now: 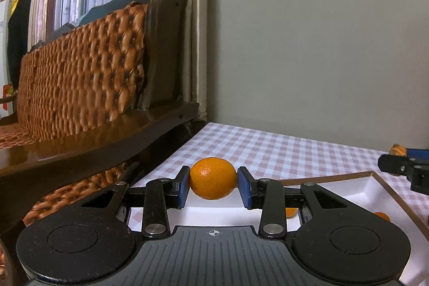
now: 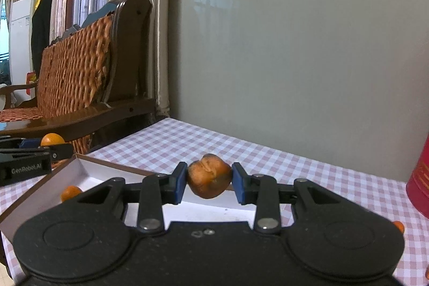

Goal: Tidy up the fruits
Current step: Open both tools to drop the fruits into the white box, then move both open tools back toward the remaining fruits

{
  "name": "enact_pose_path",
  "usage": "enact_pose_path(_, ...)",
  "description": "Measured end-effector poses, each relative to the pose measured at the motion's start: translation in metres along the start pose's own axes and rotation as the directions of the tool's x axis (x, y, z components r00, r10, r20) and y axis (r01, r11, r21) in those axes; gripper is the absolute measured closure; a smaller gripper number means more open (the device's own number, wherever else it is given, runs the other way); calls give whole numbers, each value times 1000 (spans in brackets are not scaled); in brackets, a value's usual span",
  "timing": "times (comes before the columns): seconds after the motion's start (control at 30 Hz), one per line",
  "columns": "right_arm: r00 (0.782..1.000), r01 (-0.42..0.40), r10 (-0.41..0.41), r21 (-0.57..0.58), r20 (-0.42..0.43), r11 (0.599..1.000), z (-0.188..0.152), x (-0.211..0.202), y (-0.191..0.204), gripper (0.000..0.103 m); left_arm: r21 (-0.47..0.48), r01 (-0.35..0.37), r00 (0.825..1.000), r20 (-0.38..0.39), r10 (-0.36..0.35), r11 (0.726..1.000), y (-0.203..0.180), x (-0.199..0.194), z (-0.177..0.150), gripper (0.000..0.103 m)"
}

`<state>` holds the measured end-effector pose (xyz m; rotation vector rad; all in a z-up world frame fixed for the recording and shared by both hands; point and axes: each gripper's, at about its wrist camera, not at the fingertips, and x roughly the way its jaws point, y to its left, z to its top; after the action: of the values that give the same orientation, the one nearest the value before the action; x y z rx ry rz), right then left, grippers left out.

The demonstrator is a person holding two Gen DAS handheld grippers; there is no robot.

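Two hand-held grippers hang above a checked tablecloth (image 2: 187, 141), each carrying a piece of fruit toward a shallow white tray (image 2: 88, 170) with a brown rim. The left gripper (image 1: 213, 182) clamps a smooth, bright orange (image 1: 213, 178) between its blue pads, holding it clear of the cloth near the tray's far left edge. The right gripper (image 2: 209, 180) pinches a wrinkled, darkened orange (image 2: 209, 175) — its skin creased and blotched — held above the tray's far rim.

The sorting appears to be under way rather than finished. At least two small oranges already lie inside the tray: one shows in the left wrist view behind the gripper's right linkage (image 1: 291, 212), another near the tray's right wall (image 1: 382, 216); the right wrist view shows one at the tray's near left (image 2: 70, 192). Whether these are the same fruits seen from both sides cannot be told.

Work seems to remain. A small orange fruit (image 2: 399, 226) sits on the cloth outside the tray, just beside a red container (image 2: 418, 178) at the right edge — likely still to be collected. The two held fruits are not yet set down, and whether the shrivelled one belongs in the tray or apart from the good fruit is not clear.
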<state>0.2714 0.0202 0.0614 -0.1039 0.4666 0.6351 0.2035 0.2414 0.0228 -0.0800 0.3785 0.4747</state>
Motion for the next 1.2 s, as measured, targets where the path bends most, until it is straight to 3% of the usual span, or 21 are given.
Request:
enact_pose_path(0.07, 1000, -11, 10, -12, -24, 1000, -1, 7, -1, 75, -15, -22, 1000, 8, 22, 1000, 3, 2, -3, 60)
enact_pose_path(0.1, 999, -7, 5, -25, -54, 1000, -1, 13, -1, 71, -32, -44, 999, 24, 44, 999, 5, 0, -4, 46)
enact_pose_path(0.13, 998, 12, -14, -22, -60, 1000, -2, 16, -2, 64, -41, -57, 997, 44, 59, 998, 7, -3, -5, 8)
enact_pose_path(0.17, 999, 31, -31, -4, -25, 1000, -4, 14, -5, 27, -42, -56, 996, 73, 59, 998, 9, -8, -6, 0)
enact_pose_path(0.2, 999, 49, -49, 8, 9, 999, -6, 11, -6, 6, -36, -47, 994, 93, 50, 998, 10, -13, -5, 0)
enact_pose_path(1.0, 994, 86, -85, -13, 71, 996, -2, -30, -8, 6, 8, -14, 991, 132, 12, 1000, -9, -54, -11, 0)
enact_pose_path(1.2, 971, 193, -182, -58, 156, 980, -9, -58, -3, 6, 39, -18, 984, 178, 11, 999, -28, -74, -11, 0)
